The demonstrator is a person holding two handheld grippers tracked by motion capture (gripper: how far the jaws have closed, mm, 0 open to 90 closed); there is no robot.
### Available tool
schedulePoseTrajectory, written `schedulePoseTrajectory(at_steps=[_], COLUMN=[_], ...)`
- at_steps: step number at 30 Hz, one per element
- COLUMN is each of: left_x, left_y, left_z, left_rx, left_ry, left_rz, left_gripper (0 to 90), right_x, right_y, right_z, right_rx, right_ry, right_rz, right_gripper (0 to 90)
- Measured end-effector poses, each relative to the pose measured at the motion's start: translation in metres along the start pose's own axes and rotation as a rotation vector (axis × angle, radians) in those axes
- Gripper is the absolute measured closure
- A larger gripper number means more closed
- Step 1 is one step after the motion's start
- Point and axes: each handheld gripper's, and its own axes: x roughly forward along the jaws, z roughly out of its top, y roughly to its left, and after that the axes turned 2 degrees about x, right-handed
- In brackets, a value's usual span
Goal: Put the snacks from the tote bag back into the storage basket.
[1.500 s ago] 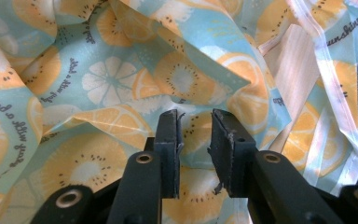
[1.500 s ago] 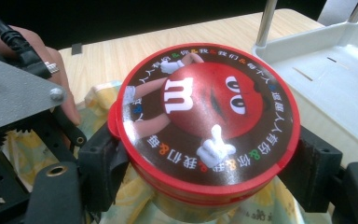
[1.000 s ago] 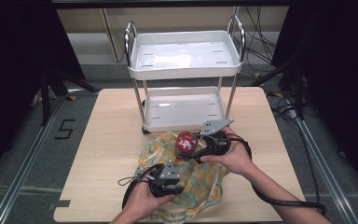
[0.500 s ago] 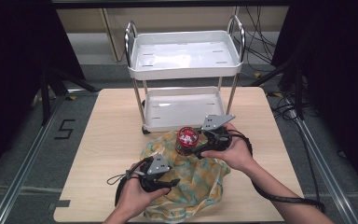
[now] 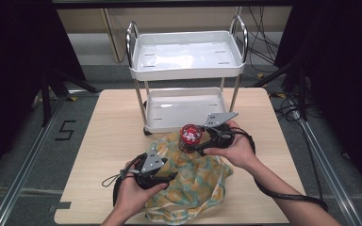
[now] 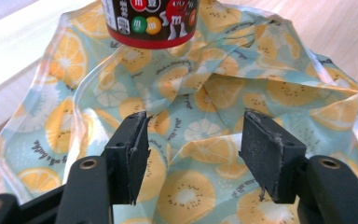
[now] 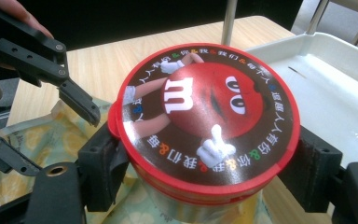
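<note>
Right gripper (image 5: 201, 142) clamped on the red-lidded candy tub (image 7: 205, 116), lifted above the fruit-print bag (image 6: 191, 140), presumably for dropping inside. Left gripper (image 6: 193, 140), jaws just opening, now wide, bag film loose between them, tub straight ahead.

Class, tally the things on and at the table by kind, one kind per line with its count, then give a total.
Candy tub: 1
Fruit-print bag: 1
White two-shelf cart: 1
Hand-held grippers: 2, left gripper and right gripper
Total: 5
</note>
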Motion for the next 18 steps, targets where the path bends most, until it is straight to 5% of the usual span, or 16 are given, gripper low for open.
schedulePoseTrajectory(at_steps=[7,10,13,16,18], left_x=[-0.002,-0.001,-0.001,0.001,0.001], left_y=[0.002,0.001,0.003,0.005,0.005], left_z=[0.001,0.0,-0.002,-0.003,-0.003], left_rx=[0.034,-0.007,-0.009,-0.015,-0.021], left_ry=[0.001,-0.011,-0.01,-0.007,-0.004], left_rz=[0.011,0.021,0.03,0.043,0.04], left_gripper=[41.4,41.7,42.3,43.2,43.6], right_x=[0.004,0.005,0.006,0.004,0.003], right_y=[-0.005,-0.007,-0.01,-0.009,-0.011], right_z=[0.006,0.008,0.009,0.01,0.012], right_rx=[-0.005,0.01,-0.016,0.027,0.01], right_ry=[-0.014,-0.009,-0.027,-0.025,-0.037], right_rz=[-0.011,-0.009,-0.017,-0.023,-0.024], right_gripper=[26.4,26.4,26.4,26.4,26.4])
